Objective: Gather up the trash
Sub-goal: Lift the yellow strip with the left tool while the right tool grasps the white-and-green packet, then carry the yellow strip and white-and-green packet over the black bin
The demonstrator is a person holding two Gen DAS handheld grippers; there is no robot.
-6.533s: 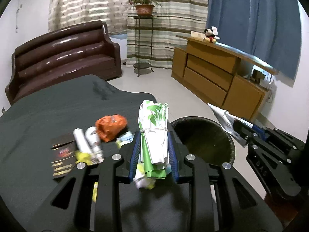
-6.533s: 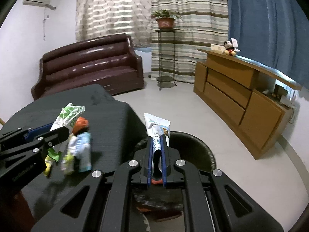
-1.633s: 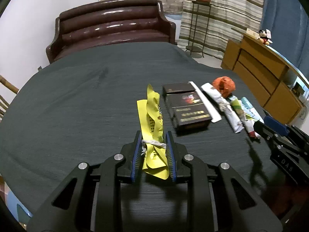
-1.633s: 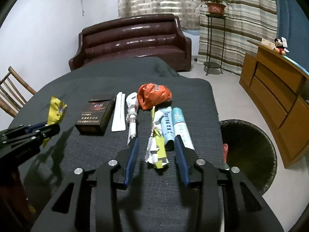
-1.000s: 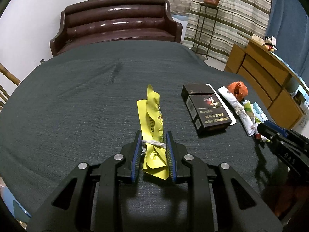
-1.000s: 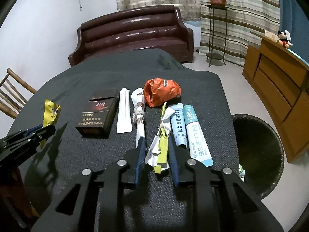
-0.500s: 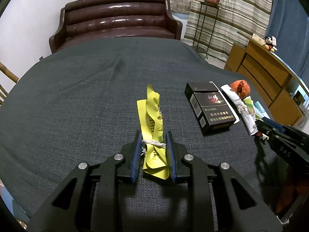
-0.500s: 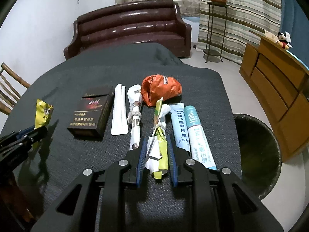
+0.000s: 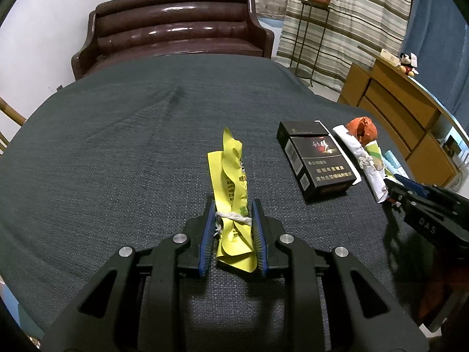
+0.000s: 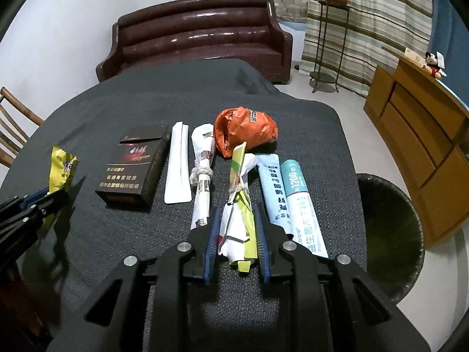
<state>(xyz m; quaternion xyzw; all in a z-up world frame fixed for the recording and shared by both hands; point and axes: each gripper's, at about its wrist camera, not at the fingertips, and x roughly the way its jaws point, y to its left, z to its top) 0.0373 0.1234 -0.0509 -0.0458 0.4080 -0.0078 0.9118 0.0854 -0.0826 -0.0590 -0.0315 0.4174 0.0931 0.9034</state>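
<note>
- Right now both tools have a piece of trash in the pinch, so the step in hand looks like lifting the two pieces clear and carrying them to the bin.
- Nearest in the left wrist view, the left hand-held gripper (image 9: 233, 234) is pressed in on a yellow wrapper (image 9: 231, 202) tied with string, which lies out on the open middle of the desk (image 9: 117, 146); its far end pokes out loose beyond the pads.
- Nearest in the right wrist view, the right hand-held gripper (image 10: 236, 236) pinches a white-and-green wrapper bundle (image 10: 239, 220) near the desk's right edge, its pads touching the bundle on both sides.
- Lift straight up first, I would judge, since a rolled white wrapper (image 10: 202, 187) and two pale blue tubes (image 10: 290, 199) lie just beside the bundle and could be dragged along.
- Keep both grips firm: these wrappers are thin and crumpled and may slip.
- Farther out lie a dark carton (image 10: 134, 164), a flat white sleeve (image 10: 177, 164) and an orange crumpled bag (image 10: 244, 130), all yet to collect.
- Beyond the desk's right edge, down on the floor, stands the black bin (image 10: 390, 228); the right hand has the short way, the left must cross over the rest.
</note>
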